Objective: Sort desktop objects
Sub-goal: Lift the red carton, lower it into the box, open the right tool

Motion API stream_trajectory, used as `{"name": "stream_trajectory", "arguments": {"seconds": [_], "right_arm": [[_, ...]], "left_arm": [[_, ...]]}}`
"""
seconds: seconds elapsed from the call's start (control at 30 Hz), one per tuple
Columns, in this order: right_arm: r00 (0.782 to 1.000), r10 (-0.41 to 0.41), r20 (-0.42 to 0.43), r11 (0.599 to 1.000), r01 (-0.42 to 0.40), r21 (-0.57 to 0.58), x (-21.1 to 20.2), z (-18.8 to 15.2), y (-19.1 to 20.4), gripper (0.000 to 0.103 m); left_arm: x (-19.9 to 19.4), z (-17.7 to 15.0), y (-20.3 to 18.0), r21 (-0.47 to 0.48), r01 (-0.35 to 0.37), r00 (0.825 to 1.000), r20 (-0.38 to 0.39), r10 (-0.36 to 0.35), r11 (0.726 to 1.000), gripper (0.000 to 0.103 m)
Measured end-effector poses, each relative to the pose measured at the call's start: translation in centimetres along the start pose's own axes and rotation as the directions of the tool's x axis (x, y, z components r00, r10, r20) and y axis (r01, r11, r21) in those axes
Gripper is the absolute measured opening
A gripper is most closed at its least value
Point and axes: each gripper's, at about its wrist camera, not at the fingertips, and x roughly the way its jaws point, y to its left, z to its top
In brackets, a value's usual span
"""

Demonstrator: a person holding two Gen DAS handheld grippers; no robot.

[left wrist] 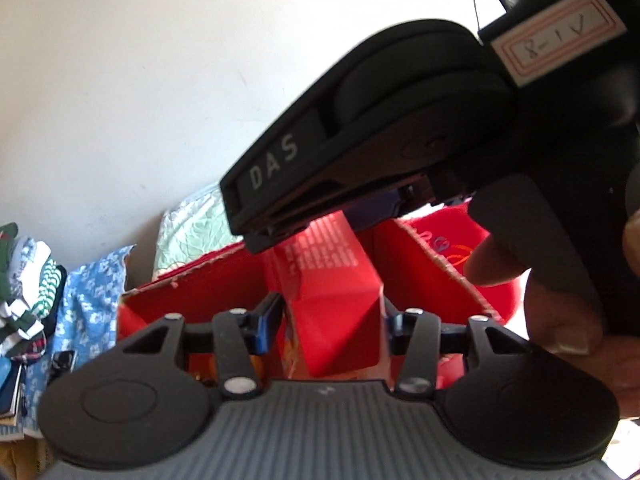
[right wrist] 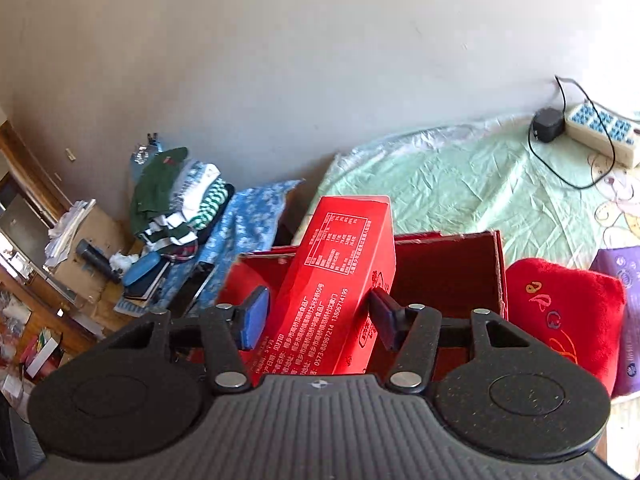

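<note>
A: Where was the red carton (right wrist: 340, 264)?

B: Standing tilted inside the open red box (right wrist: 448, 272), its top leaning away and up past the box's far wall. White print ran along its side. The box sat on a pale green sheet (right wrist: 460, 184).

A: Right gripper (right wrist: 318, 316)?

B: Jaws partly open. From its own camera the carton showed between the two blue pads (right wrist: 254, 320), close to both. I could not tell whether the pads pressed on it or only framed it.

A: And the left gripper (left wrist: 330, 320)?

B: Much the same. Jaws partly apart, with the carton filling the gap between the pads as seen from that wrist. Contact could not be read there either. The box's walls showed behind.

A: Were the two close together?

B: Yes. The left camera saw the right gripper from the side, large and dark, crossing the upper right of the picture, with its fingertips just above the carton's top. A hand (left wrist: 560, 312) was wrapped around its grip.

A: Surroundings?

B: A red cushion (right wrist: 560, 312) just right of the box, touching or nearly so. A purple pack (right wrist: 624, 280) lay beyond it at the frame edge. A power strip (right wrist: 600, 132) lay far back on the sheet by the wall. A pile of folded clothes (right wrist: 176, 200) stood to the left, well apart from the box, on a blue floral cloth (right wrist: 248, 216).
</note>
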Motion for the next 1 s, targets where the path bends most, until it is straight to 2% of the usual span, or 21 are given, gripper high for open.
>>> {"name": "stream_trajectory", "arguments": {"seconds": [0.1,0.17,0.3,0.4,0.47,0.6,0.73,0.83,0.9,1.0], "right_arm": [[0.998,0.009,-0.064,0.997,-0.004,0.075,1.9,0.2,-1.7,0.057],[0.993,-0.023,-0.115,0.994,0.035,0.105,2.9,0.3,-2.1,0.057],[0.983,-0.082,-0.166,0.991,0.099,0.092,4.9,0.3,-2.2,0.058],[0.972,-0.122,-0.2,0.987,0.14,0.076,6.6,0.1,-2.2,0.057],[0.961,-0.141,-0.237,0.987,0.156,0.045,8.1,-0.5,-2.1,0.056],[0.945,-0.133,-0.3,0.99,0.144,0.014,10.3,-1.3,-1.7,0.057],[0.925,-0.126,-0.358,0.992,0.124,-0.03,11.7,-1.4,-0.5,0.058],[0.916,-0.095,-0.39,0.996,0.089,-0.034,13.3,-1.9,-0.3,0.056],[0.911,-0.065,-0.406,0.998,0.063,-0.019,14.2,-2.3,-0.1,0.057],[0.913,-0.065,-0.403,0.998,0.055,-0.036,14.6,-2.3,0.9,0.058]], "left_arm": [[1.9,0.1,1.1,-0.027,0.061,0.997,-0.035,-0.062,0.998,0.055],[3.1,0.0,1.9,-0.055,0.111,0.992,-0.051,-0.114,0.992,0.057],[5.5,0.0,2.4,-0.045,0.145,0.986,-0.083,-0.148,0.988,0.056],[7.3,-0.4,2.2,-0.01,0.146,0.98,-0.137,-0.146,0.989,0.057],[8.6,-1.1,2.6,-0.016,0.155,0.969,-0.193,-0.155,0.988,0.057],[9.0,-2.3,4.4,-0.114,0.203,0.949,-0.221,-0.224,0.973,0.057],[9.1,-2.6,5.7,-0.107,0.198,0.946,-0.24,-0.218,0.974,0.058],[9.2,-2.9,6.3,-0.068,0.17,0.947,-0.266,-0.182,0.983,0.057],[9.1,-3.1,6.9,-0.057,0.159,0.944,-0.282,-0.169,0.986,0.057],[8.7,-3.3,7.7,-0.048,0.155,0.944,-0.287,-0.163,0.987,0.059]]}}
